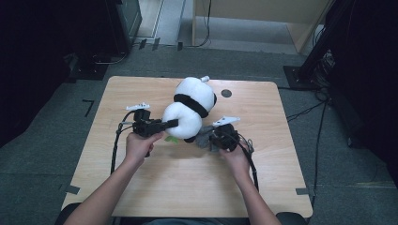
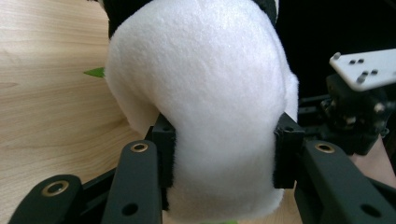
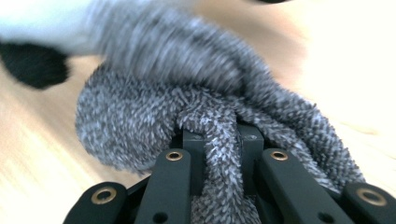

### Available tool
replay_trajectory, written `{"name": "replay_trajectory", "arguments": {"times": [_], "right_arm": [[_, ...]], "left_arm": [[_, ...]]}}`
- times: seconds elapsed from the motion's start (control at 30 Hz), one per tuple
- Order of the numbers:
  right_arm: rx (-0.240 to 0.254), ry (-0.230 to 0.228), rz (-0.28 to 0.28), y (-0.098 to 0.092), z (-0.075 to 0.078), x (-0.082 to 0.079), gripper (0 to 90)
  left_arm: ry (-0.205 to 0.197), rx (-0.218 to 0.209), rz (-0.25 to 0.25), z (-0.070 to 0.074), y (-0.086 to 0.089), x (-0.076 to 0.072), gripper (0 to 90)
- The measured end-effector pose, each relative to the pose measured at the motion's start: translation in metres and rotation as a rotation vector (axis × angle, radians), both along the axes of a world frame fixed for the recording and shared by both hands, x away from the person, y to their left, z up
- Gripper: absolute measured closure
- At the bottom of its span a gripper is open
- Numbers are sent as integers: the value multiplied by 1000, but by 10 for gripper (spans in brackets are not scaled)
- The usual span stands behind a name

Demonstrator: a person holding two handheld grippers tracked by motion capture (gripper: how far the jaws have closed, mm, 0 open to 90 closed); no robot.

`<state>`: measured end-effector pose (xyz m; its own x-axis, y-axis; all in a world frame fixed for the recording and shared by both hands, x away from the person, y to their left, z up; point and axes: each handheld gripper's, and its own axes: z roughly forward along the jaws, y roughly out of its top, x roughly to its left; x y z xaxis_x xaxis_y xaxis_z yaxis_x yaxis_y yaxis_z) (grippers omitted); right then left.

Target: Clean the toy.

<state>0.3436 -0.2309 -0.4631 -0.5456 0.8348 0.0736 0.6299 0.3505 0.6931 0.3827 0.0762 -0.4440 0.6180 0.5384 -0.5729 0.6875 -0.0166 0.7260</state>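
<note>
At centre frame in the high view, on the table (image 1: 141, 187), my two grippers flank a plush panda (image 1: 190, 105). It lies slanted, its head toward the upper middle of the frame and its white rump lower, slightly left of centre, with a black band across the body between them.

My left gripper (image 1: 170, 124) comes in from the left, held in my left hand (image 1: 138, 146), and its jaws reach level onto the panda's rump. From the left gripper view I see the pads (image 2: 164, 154) pressed into the white fur (image 2: 210, 93) on both sides, the plush bulging out between and above them: the claw is pinching the panda. A green scrap (image 2: 95, 72) peeks out at the plush's left edge in that view, and it shows again just under the panda in the high view.

My right gripper (image 1: 210, 139) sits just lower right of the panda, in my right hand (image 1: 237, 157). It is clamped on a grey fuzzy cloth (image 1: 202, 139). The right gripper view shows a twisted strand of that cloth (image 3: 219, 154) squeezed between the jaws, which stand pressed tight on it, while the rest of the cloth bunches in a blurred heap above. A black panda paw (image 3: 32, 65) lies at the upper left of that view.

A dark round mark (image 1: 226, 93) sits on the table right of the panda's head.
</note>
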Motion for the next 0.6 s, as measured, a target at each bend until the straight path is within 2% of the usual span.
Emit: {"name": "replay_trajectory", "arguments": {"times": [0.13,0.2,0.27,0.37,0.43,0.5,0.6], "right_arm": [[75,-49,-53,-17,17,-2,804],[122,-86,-58,-21,30,-6,803],[157,-118,-38,-19,42,-11,803],[179,-142,34,1,53,-20,803],[164,-136,90,21,52,-25,802],[126,-134,132,38,50,-30,803],[141,-121,192,56,48,-35,803]], "left_arm": [[3,6,7,-2,1,1,568],[2,26,8,-3,-1,0,568],[10,27,2,-6,-4,0,567],[12,36,-10,-8,-10,-1,567],[7,46,-12,-8,-14,-4,567],[7,56,-10,-9,-16,-5,568],[25,39,-14,-11,-18,-6,568]]}}
